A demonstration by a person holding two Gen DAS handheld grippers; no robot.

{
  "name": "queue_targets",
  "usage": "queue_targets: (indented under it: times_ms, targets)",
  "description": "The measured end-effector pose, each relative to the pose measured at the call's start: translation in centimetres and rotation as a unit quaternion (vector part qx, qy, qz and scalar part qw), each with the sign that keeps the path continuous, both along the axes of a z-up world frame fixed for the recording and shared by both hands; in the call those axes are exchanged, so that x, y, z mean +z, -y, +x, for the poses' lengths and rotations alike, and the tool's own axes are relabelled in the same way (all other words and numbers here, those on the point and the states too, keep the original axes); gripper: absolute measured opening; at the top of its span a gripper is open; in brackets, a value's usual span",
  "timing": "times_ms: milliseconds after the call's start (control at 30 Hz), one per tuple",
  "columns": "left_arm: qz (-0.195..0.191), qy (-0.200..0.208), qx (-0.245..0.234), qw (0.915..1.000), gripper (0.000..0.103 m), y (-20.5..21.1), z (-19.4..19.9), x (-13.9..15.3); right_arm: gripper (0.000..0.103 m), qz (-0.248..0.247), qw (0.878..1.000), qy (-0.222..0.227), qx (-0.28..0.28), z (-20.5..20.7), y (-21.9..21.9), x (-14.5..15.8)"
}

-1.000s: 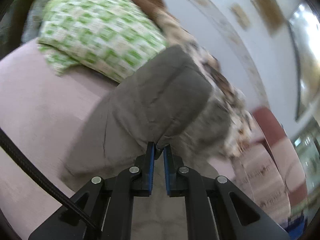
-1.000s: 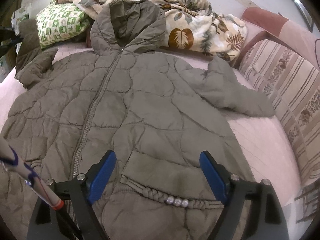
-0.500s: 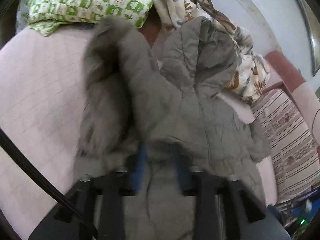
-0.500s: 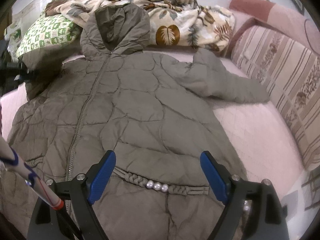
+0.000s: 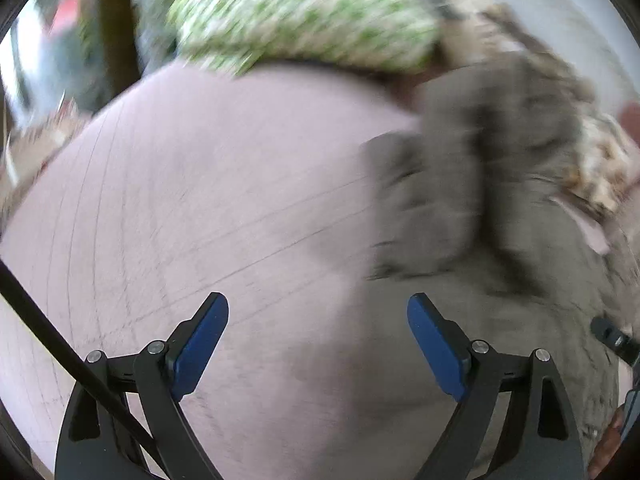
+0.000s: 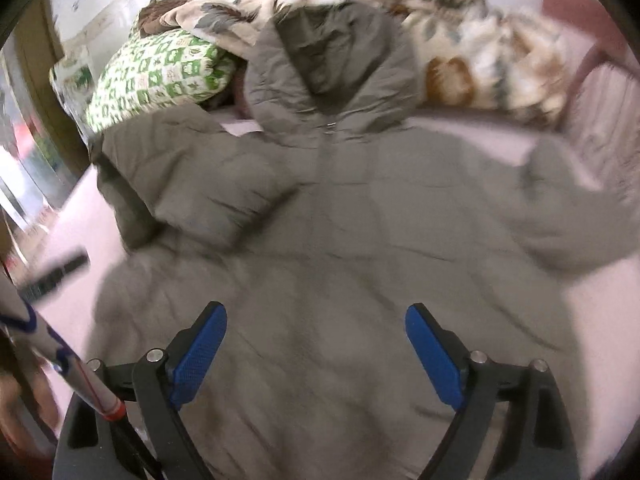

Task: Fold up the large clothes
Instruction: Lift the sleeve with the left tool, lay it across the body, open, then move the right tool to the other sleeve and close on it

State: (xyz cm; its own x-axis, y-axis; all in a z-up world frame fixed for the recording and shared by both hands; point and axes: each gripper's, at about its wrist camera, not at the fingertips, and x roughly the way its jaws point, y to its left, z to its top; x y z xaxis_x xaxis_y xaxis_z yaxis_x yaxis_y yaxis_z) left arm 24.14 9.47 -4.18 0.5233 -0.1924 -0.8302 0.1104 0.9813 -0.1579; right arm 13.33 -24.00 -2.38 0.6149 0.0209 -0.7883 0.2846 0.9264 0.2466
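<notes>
A large grey-green quilted hooded coat [image 6: 360, 240] lies front up on the pink bed. Its left sleeve [image 6: 192, 184] is folded inward over the chest; its right sleeve [image 6: 568, 216] lies spread toward the right. The hood [image 6: 332, 64] points to the far side. My right gripper [image 6: 316, 356] is open and empty above the coat's lower front. My left gripper [image 5: 318, 344] is open and empty over the bare pink sheet [image 5: 200, 200], with the coat [image 5: 500, 200] to its right. Both views are blurred by motion.
A green-and-white checked pillow [image 6: 160, 72] and a leaf-print blanket [image 6: 460, 40] lie at the head of the bed. The pillow also shows in the left wrist view [image 5: 304, 16]. A striped pink cushion [image 6: 604, 120] stands at the right.
My left gripper has let go of the left sleeve, opened, and swung left over the bare sheet. The sleeve now lies folded on the coat. My right gripper has moved closer over the coat.
</notes>
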Motion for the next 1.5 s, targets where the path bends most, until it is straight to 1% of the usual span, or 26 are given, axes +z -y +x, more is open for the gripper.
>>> queue_targets:
  times_ms: [67,100,133,167,200,233,267,333,433,467,500,533,567,600,633,667,700,733,867,1000,1200,1300,1367,1500]
  targets:
    - [-0.014,-0.037,0.036,0.9986,0.09,-2.4,1.3,-1.9,0.094,0.083,0.996,-0.007,-0.01,2.9,0.7,-1.7]
    - [-0.029,-0.054,0.048,0.9969,0.09,-3.4,1.8,-2.6,0.094,0.115,0.993,-0.009,-0.017,4.0,1.0,-2.4]
    - [-0.049,-0.067,0.054,0.9951,0.09,-4.1,2.2,-3.1,0.094,0.152,0.988,-0.01,-0.026,4.9,1.2,-3.3]
    - [-0.06,-0.068,0.055,0.9944,0.09,-4.3,2.5,-3.2,0.094,0.199,0.979,-0.01,-0.041,6.0,1.6,-4.5]
    - [-0.065,-0.065,0.055,0.9942,0.09,-4.7,2.5,-3.0,0.094,0.223,0.973,-0.008,-0.051,6.6,1.6,-5.0]
    - [-0.062,-0.067,0.054,0.9944,0.09,-4.8,2.5,-3.0,0.094,0.249,0.966,-0.003,-0.064,7.3,1.7,-5.7]
    - [-0.057,-0.07,0.053,0.9946,0.09,-4.7,2.5,-3.1,0.094,0.264,0.962,0.002,-0.072,7.9,1.7,-6.0]
    - [-0.044,-0.067,0.051,0.9954,0.093,-4.5,2.4,-3.3,0.095,0.272,0.959,0.005,-0.079,8.8,1.6,-6.1]
    - [-0.028,-0.066,0.044,0.9965,0.102,-3.4,2.6,-3.8,0.095,0.268,0.96,0.006,-0.077,10.1,1.2,-5.8]
    - [-0.015,-0.068,0.042,0.9967,0.102,-2.8,2.7,-3.8,0.092,0.263,0.962,0.005,-0.073,10.5,0.9,-5.6]
    - [0.002,-0.071,0.037,0.9968,0.103,-1.8,2.6,-3.8,0.083,0.258,0.964,0.004,-0.065,10.9,0.7,-5.3]
    - [0.031,-0.08,0.032,0.9959,0.103,-1.1,2.7,-4.1,0.071,0.255,0.966,0.001,-0.054,11.3,0.5,-5.2]
    - [0.066,-0.092,0.025,0.9933,0.103,-0.1,3.0,-4.4,0.068,0.247,0.968,-0.005,-0.044,11.6,0.1,-4.8]
    - [0.116,-0.104,0.017,0.9877,0.103,1.2,3.2,-4.8,0.06,0.243,0.969,-0.006,-0.04,11.7,0.0,-4.7]
    - [0.129,-0.104,0.019,0.9859,0.103,1.5,3.3,-4.8,0.047,0.239,0.97,-0.008,-0.035,11.8,-0.1,-4.6]
    - [0.125,-0.103,0.024,0.9865,0.103,1.8,3.6,-4.8,0.039,0.238,0.971,-0.012,-0.028,12.0,-0.3,-4.4]
    - [0.11,-0.102,0.031,0.9882,0.103,1.3,3.4,-4.8,0.03,0.24,0.97,-0.015,-0.026,12.0,-0.3,-4.4]
    - [0.099,-0.097,0.031,0.9899,0.103,1.1,3.3,-4.8,0.027,0.242,0.97,-0.017,-0.025,11.9,-0.3,-4.4]
    - [0.103,-0.079,0.04,0.9908,0.103,0.9,2.8,-4.8,0.024,0.214,0.976,-0.021,-0.022,11.4,-0.4,-3.4]
    - [0.097,-0.031,0.042,0.9939,0.103,0.6,1.1,-5.1,0.02,0.177,0.984,-0.019,-0.017,10.4,0.1,-2.5]
    - [0.102,-0.032,0.04,0.9935,0.103,1.1,0.9,-4.9,0.018,0.135,0.99,-0.015,-0.035,8.2,2.1,-0.9]
    - [0.1,-0.035,0.04,0.9936,0.103,0.9,1.5,-4.9,0.017,0.098,0.994,-0.015,-0.051,6.4,3.5,-0.1]
    - [0.099,-0.034,0.04,0.9937,0.103,0.8,1.5,-4.9,0.017,0.074,0.995,-0.017,-0.065,5.0,4.9,0.3]
    - [0.101,-0.035,0.04,0.9935,0.103,0.7,1.7,-4.9,0.015,0.051,0.993,-0.026,-0.103,2.7,8.4,0.6]
